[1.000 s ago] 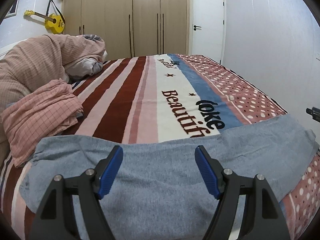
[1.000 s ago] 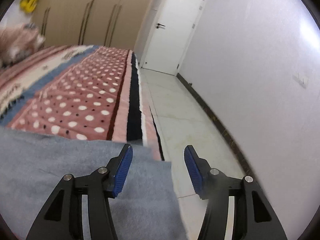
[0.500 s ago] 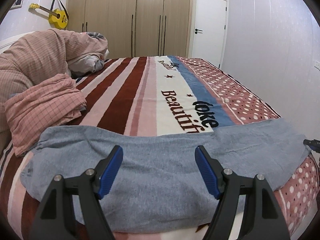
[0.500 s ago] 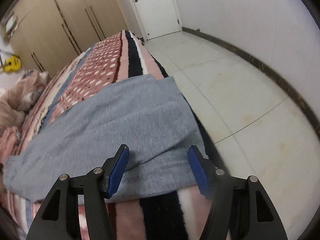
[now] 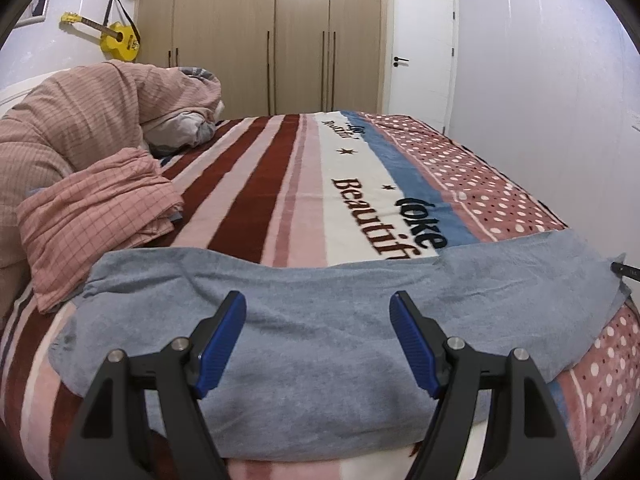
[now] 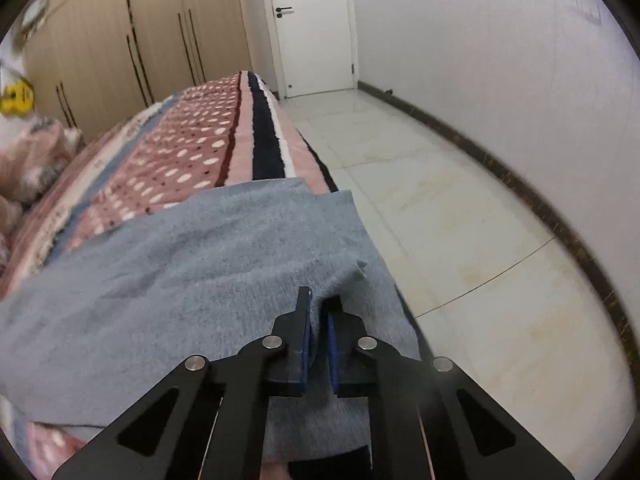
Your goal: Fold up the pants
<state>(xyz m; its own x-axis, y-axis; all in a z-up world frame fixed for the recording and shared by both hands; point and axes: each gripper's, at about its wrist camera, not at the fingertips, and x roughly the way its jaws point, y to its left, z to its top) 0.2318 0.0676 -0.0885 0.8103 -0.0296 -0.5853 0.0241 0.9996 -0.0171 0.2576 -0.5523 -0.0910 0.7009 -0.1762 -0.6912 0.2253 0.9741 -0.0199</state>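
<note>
The right gripper (image 6: 318, 312), open a moment ago, now pinches a fold of the grey pants (image 6: 180, 280) at the bed's edge.

The left wrist view looks low across the bed (image 5: 280, 184) toward the wardrobe (image 5: 280, 32). The right wrist view sits close over the bed's right edge, facing the door (image 6: 312, 24) (both share the grey pants (image 6: 180, 272)).

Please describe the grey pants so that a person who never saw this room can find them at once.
Find the bed with the striped and dotted blanket. Across its near edge lie the pants, spread flat from side to side. They are plain blue-grey and fuzzy, unlike the pink checked bedding beside them, and the right gripper pinches one end.
</note>
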